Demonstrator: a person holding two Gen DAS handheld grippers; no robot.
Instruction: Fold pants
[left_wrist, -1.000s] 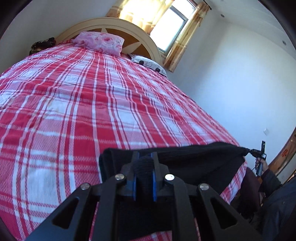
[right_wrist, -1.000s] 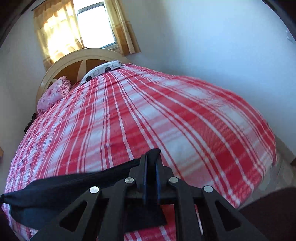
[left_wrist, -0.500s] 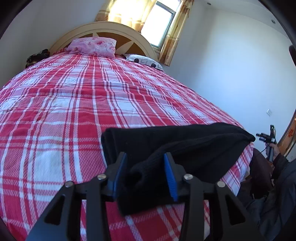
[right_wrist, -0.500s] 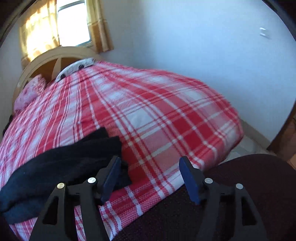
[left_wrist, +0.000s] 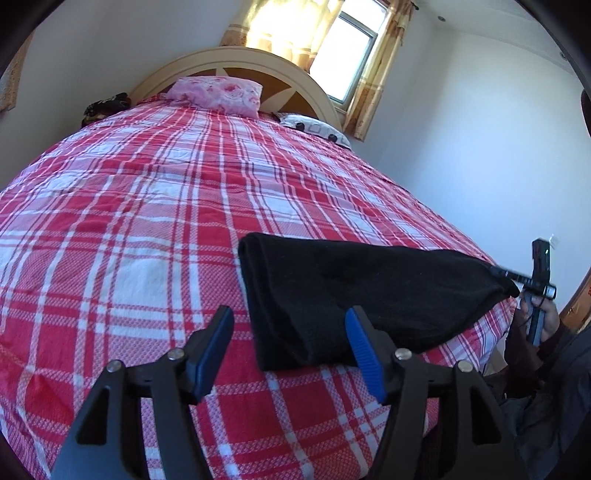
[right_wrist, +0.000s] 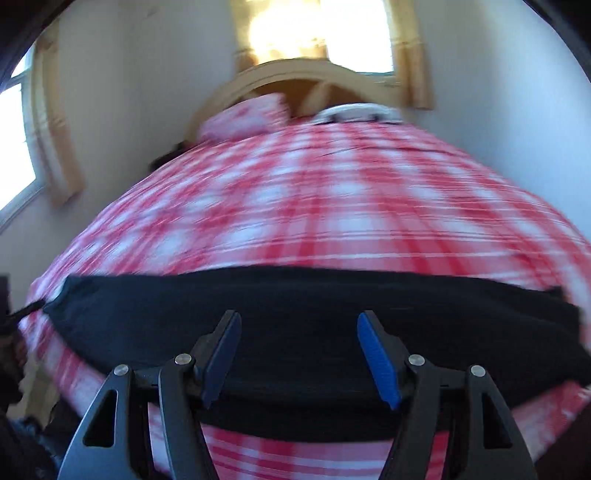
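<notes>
Lying folded on the red-and-white checked bedspread (left_wrist: 147, 206), near the foot of the bed, the black pants (left_wrist: 354, 291) form a long dark band running left to right. Seen from the left wrist view, the left gripper (left_wrist: 290, 345) hangs just above the bedspread with its blue-padded fingers (left_wrist: 212, 345) spread wide and nothing between them; the near left corner of the pants sits in the gap ahead of them, ungripped. Farther right in that view, the right gripper (left_wrist: 496, 273) shows as a small dark tool at the far end of the pants, held in a hand (left_wrist: 543, 317). At the head of the bed a pink pillow (left_wrist: 218, 94) leans against the cream headboard (left_wrist: 236, 66), with a white patterned pillow (left_wrist: 317, 127) to its right and a sunlit window (left_wrist: 351, 48) above. The right wrist view is blurred; there the right gripper's fingers (right_wrist: 376, 356) stand apart too, empty, over the middle of the pants.
</notes>
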